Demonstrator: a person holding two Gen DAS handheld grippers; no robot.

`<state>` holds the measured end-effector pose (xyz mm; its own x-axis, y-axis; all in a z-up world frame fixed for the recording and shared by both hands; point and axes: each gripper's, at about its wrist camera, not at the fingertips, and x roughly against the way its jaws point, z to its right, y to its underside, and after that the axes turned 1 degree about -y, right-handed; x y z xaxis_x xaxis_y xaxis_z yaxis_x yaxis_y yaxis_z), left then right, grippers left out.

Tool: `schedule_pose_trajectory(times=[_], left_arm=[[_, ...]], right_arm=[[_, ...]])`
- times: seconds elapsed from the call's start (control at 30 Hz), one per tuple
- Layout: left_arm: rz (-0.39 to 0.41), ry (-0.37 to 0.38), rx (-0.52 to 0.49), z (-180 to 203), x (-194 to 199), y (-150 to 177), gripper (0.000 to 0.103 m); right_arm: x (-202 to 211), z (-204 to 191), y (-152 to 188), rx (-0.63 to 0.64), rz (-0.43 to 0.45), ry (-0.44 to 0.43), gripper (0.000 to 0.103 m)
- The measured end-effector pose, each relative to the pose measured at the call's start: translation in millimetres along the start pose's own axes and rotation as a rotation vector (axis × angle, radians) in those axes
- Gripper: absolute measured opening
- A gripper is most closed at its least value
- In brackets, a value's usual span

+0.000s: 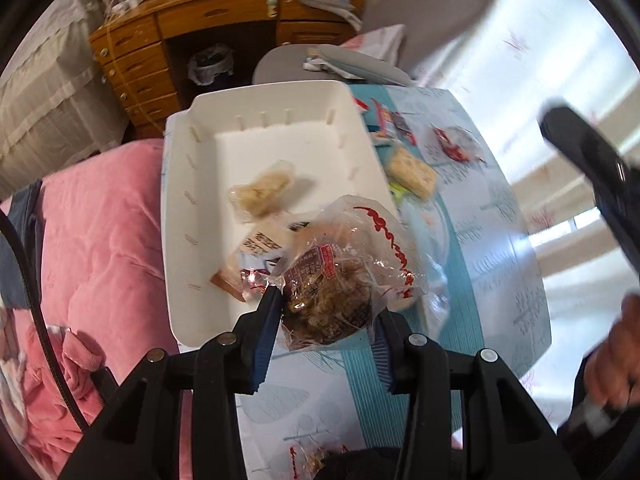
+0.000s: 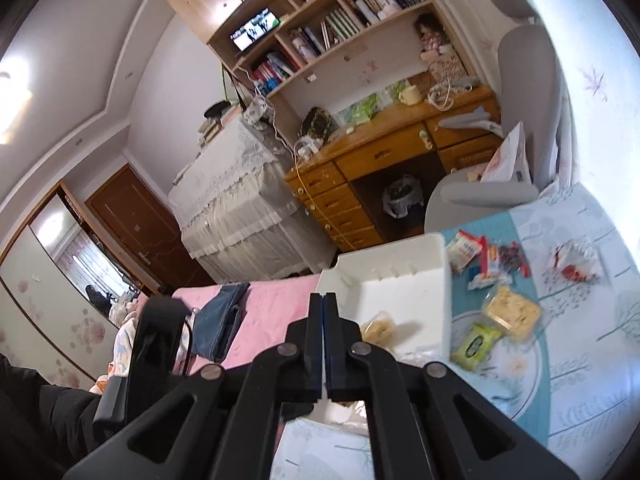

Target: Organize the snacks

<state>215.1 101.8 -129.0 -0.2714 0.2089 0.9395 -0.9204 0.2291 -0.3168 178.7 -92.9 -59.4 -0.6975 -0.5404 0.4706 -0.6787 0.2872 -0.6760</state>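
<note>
L gripper (image 1: 326,300): clenched on a clear snack bag (image 1: 344,268) w/ red print and brown pieces inside; bag is pinched between the blue pads and held above the near edge of the white bin (image 1: 176,208), partly over the tablecloth (image 1: 500,248).

R gripper (image 2: 324,312): jaws are pressed together, nothing is seen between them; it is held in front of the white bin's near corner.

White bin: set at table edge, beside the pink bedding (image 1: 100,240). Inside are seen 1 pale wrapped pastry (image 1: 262,192), plus 2 more wrapped snacks near the bag, partly hidden.

On tablecloth, outside bin: yellow cracker pack (image 2: 512,312), green packet (image 2: 478,344) just beside it, a cluster of small red/white wrappers (image 2: 486,258), and 1 red-and-clear wrapper (image 2: 574,262) well apart to the right.

Background: wooden desk (image 2: 380,156) w/ drawers, grey chair (image 2: 520,128).
</note>
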Motion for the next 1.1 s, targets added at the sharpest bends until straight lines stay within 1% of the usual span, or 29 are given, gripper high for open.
schedule_pose_trajectory(times=[0.13,0.17,0.2,0.27,0.37,0.57,0.77,0.9,0.97,1.0,1.1], left_arm=[[-0.013,0.007,0.06,-20,-16,-8,0.043],[-0.015,0.009,0.07,-23,-18,-10,0.049],[-0.015,0.01,0.08,-26,-20,-12,0.065],[-0.006,0.001,0.096,-29,-20,-13,0.079],[0.009,0.017,0.121,-30,-18,-13,0.079],[-0.004,0.001,0.167,-24,-13,-8,0.079],[0.02,-0.016,0.251,-8,2,8,0.079],[0.061,-0.046,0.329,8,18,25,0.079],[0.097,-0.008,0.392,16,27,39,0.079],[0.105,-0.002,0.414,19,30,43,0.079],[0.134,-0.023,0.477,28,38,62,0.079]], right_arm=[[-15,-1,11,-0.006,-0.047,0.021,0.0],[-16,-1,13,-0.008,-0.054,0.027,0.001],[-18,-1,15,-0.012,-0.06,0.032,0.001],[-18,-1,18,-0.016,-0.071,0.039,0.001],[-16,1,20,-0.018,-0.082,0.058,0.001],[-4,10,17,-0.024,-0.09,0.072,0.001],[17,21,16,0.012,-0.11,0.071,0.001],[34,33,14,0.042,-0.147,0.047,0.001],[47,39,15,0.067,-0.169,0.039,0.001],[53,43,15,0.08,-0.179,0.034,0.001],[68,57,19,0.1,-0.219,0.026,0.001]])
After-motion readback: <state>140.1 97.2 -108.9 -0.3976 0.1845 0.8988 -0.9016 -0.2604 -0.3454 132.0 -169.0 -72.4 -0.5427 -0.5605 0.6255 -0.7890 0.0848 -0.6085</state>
